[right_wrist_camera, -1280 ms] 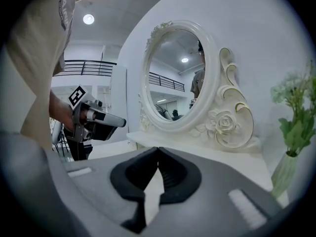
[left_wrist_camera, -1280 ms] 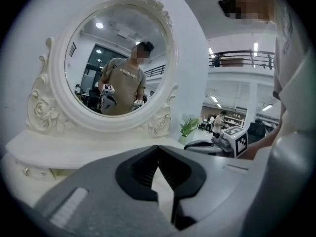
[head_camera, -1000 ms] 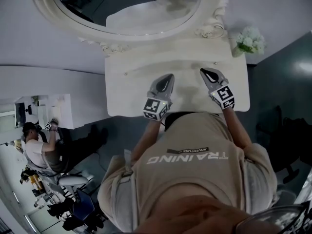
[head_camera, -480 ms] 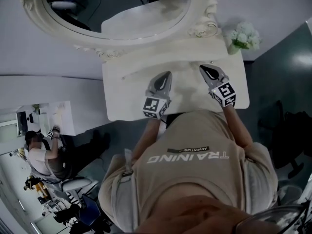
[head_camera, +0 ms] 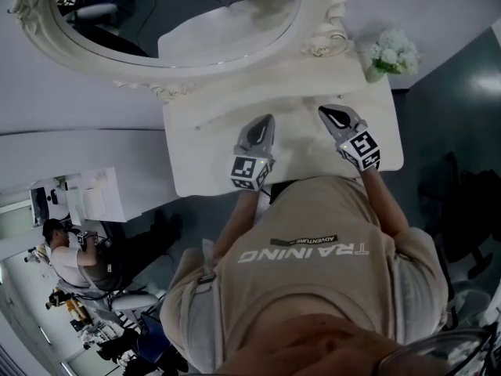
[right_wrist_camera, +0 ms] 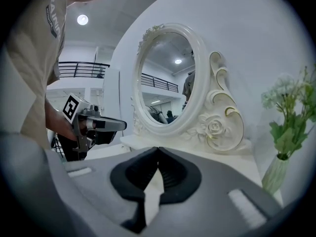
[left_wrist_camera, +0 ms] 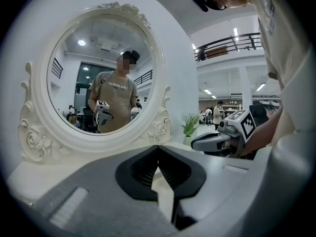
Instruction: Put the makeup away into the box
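Observation:
No makeup and no box show in any view. My left gripper (head_camera: pixel 267 121) hovers over the front middle of the white vanity table (head_camera: pixel 207 151), shut, with nothing between its jaws (left_wrist_camera: pixel 158 147). My right gripper (head_camera: pixel 324 112) is level with it a little to the right, also shut and empty (right_wrist_camera: pixel 158 149). Each gripper sees the other from the side: the right gripper (left_wrist_camera: pixel 195 142) in the left gripper view, the left gripper (right_wrist_camera: pixel 123 126) in the right gripper view. Both point toward the back of the table.
An oval mirror (head_camera: pixel 180 14) in an ornate white frame (right_wrist_camera: pixel 217 127) stands at the back of the table. A small vase of white flowers (head_camera: pixel 389 54) sits at the back right corner. The person's torso (head_camera: pixel 313 257) presses against the table's front edge.
Both grippers stay where they were over the table. Only the head view has shifted slightly, so the mirror sits a bit higher and further left in the picture.

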Demonstrator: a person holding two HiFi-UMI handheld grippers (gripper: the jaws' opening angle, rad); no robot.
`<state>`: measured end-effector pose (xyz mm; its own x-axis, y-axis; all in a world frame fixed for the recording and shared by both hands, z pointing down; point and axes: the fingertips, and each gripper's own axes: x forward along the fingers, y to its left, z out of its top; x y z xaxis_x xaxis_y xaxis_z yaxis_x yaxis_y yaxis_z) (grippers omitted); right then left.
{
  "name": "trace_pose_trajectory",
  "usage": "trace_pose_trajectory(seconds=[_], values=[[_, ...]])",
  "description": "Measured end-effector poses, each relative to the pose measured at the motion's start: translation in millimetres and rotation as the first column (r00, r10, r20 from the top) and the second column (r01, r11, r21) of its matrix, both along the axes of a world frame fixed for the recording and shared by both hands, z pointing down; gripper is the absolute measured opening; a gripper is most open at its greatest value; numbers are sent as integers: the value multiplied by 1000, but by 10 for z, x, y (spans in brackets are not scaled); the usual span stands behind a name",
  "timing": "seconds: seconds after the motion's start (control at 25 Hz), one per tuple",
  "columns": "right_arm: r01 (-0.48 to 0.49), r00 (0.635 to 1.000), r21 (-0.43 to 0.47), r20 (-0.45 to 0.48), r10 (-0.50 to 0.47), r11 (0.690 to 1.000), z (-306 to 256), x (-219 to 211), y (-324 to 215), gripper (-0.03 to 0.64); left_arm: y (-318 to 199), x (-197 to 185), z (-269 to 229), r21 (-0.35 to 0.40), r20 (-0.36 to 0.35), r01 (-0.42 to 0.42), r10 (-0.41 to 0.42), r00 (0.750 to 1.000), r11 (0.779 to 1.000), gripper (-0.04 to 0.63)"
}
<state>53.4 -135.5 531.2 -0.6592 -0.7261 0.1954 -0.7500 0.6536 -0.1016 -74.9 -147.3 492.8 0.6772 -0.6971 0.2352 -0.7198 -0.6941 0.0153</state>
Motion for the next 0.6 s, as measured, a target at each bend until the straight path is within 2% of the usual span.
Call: trace_pose_trajectory(seconds=[0.28,0.6], values=[[-8,1000,-35,23,9,999,46,-74,-25,3,-61,-49,45,-4,4,-15,15,1000,1000,6],[-6,1000,-46,-3,5,999,42,-262,-16,3,-116,-243,20,-14,-21,-1,1,1000,1000,6]])
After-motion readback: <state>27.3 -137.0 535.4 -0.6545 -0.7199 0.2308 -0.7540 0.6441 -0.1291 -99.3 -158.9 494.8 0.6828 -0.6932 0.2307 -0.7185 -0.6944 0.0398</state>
